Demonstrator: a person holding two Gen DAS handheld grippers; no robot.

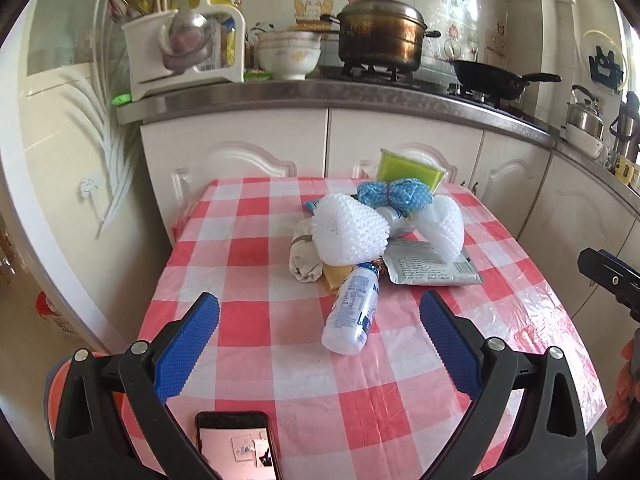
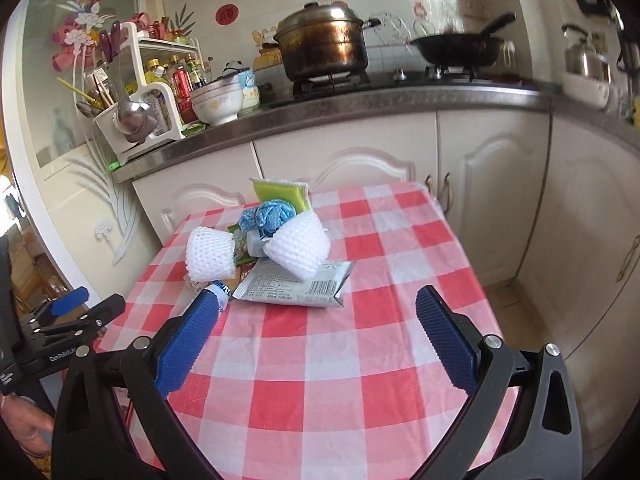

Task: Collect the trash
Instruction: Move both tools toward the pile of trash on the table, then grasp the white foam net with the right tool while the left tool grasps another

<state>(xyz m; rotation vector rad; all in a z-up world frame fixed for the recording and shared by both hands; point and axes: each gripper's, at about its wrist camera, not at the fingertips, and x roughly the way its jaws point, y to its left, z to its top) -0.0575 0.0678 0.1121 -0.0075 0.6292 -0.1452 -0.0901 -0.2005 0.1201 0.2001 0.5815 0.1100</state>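
Note:
A heap of trash lies on the red-and-white checked table [image 1: 280,360] [image 2: 320,360]. It holds two white foam nets [image 1: 350,232] [image 2: 300,246], a blue net [image 1: 394,194] [image 2: 270,212], a green-yellow pack [image 1: 408,168] [image 2: 280,192], a silver pouch [image 1: 432,268] [image 2: 292,286], a crumpled beige wrapper [image 1: 306,258] and a plastic bottle [image 1: 354,312] lying towards me. My left gripper [image 1: 320,312] is open, its fingers either side of the bottle's base and short of it. My right gripper [image 2: 318,308] is open just before the pouch, its left finger [image 2: 188,344] covering most of the bottle.
A phone [image 1: 236,446] lies at the table's near edge under my left gripper. White cabinets [image 1: 260,156] and a counter with a big pot [image 1: 380,38], a wok [image 1: 492,76], bowls [image 1: 290,54] and a utensil rack [image 1: 180,44] stand behind the table. A hand [image 2: 24,428] shows at lower left.

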